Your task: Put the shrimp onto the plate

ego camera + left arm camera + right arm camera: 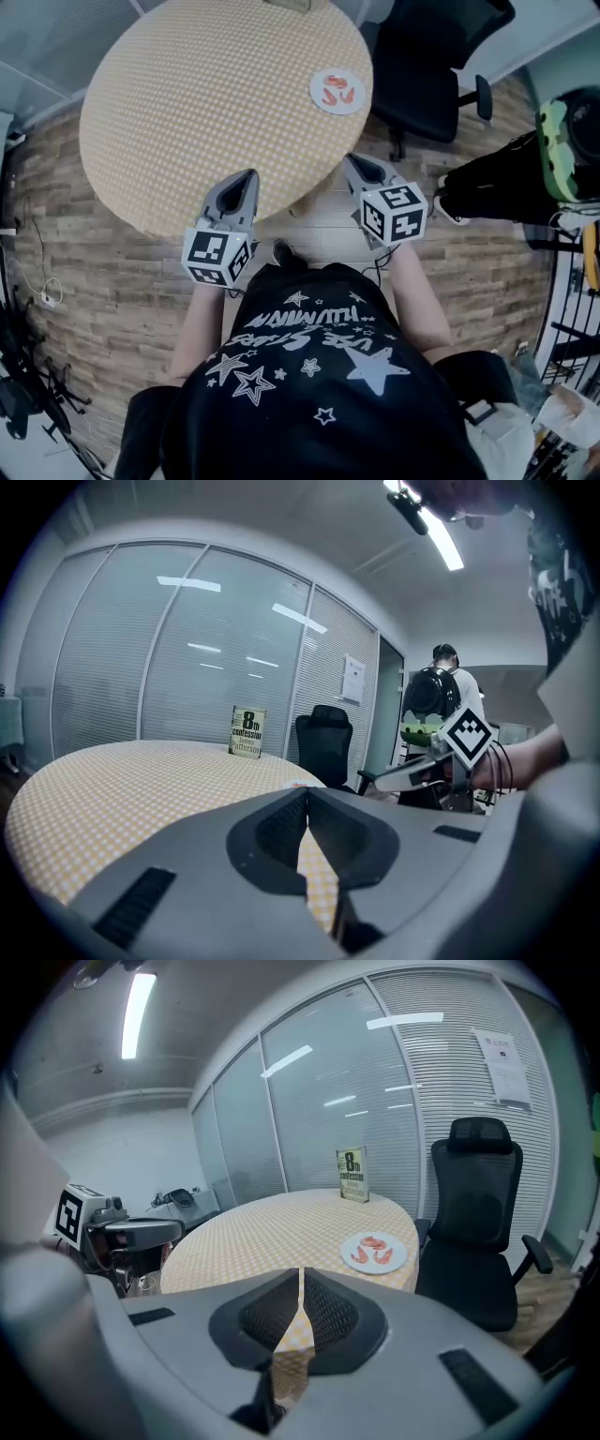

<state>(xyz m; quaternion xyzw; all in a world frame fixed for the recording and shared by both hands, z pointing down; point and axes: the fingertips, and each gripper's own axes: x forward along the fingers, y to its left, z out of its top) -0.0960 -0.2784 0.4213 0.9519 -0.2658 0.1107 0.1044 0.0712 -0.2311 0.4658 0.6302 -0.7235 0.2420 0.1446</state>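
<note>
A round table with a yellow checked cloth stands on a wooden floor. On the table lies a white plate, near the table's right edge and close to a black office chair. Three orange shrimp are already on this plate, side by side in its middle. In the right gripper view the plate and the shrimp are well ahead of the jaws and a little to the right. The left gripper is at the near edge of the table, with its tip just over the cloth. In its own view the left gripper has the jaws closed, the tips touch each other and nothing is between them. The right gripper is beside the table's near right edge, above the floor, and well apart from the plate. In its own view the right gripper has the jaws closed too, tip against tip, and they hold nothing. A book stands upright at the far side of the table, in front of a glass wall with blinds. The person wears a black shirt with white stars.
</note>
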